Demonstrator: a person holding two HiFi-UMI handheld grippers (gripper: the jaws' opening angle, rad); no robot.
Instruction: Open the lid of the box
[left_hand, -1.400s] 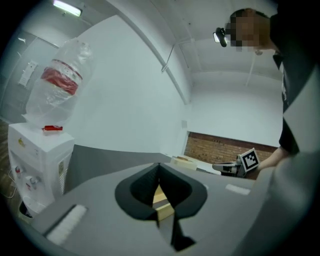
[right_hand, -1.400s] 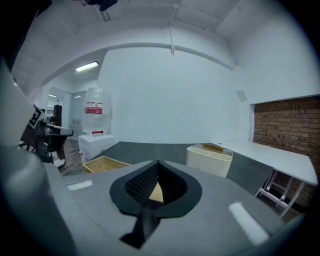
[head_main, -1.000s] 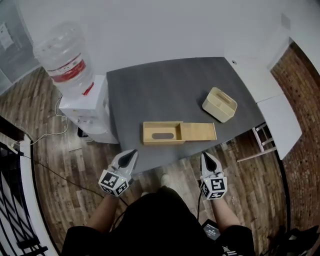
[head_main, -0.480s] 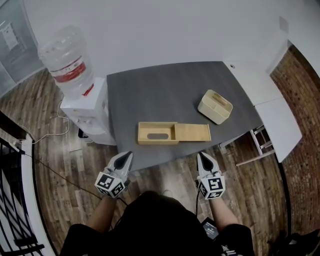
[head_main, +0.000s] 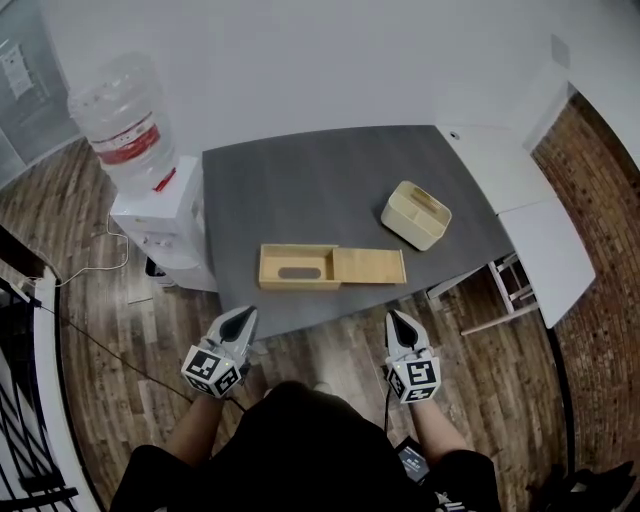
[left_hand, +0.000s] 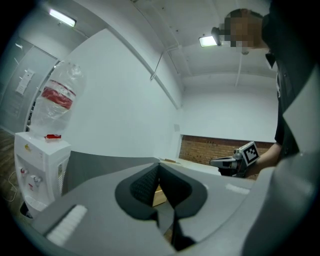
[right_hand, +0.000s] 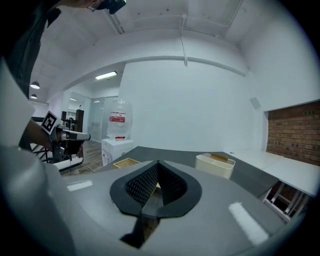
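Water dispenser: far left, beside the table; no part in the task.

Left gripper: shut tight, empty; held off the near table edge, short of the box and just left of its left end; pointed roughly level toward the table.

Box: pale wood, flat on the table close to the near edge; beyond both grippers, between their lines of aim; long axis left to right, square across the way the grippers point. Body end, with the oval slot, nearer the left gripper.

Lid panel: flat board reaching rightward from the body, level with it; judged to be the sliding lid, already drawn well out, though not certain from above. Free end nearer the right gripper.

Right gripper: closed with nothing gripped; off the near edge, just short of the panel's right end; tipped slightly downward.

Cream organiser: further back and right, apart from the box.

Deciding relation: slide direction along the long axis, so probably left gripper for steadying the body, right for drawing the panel.
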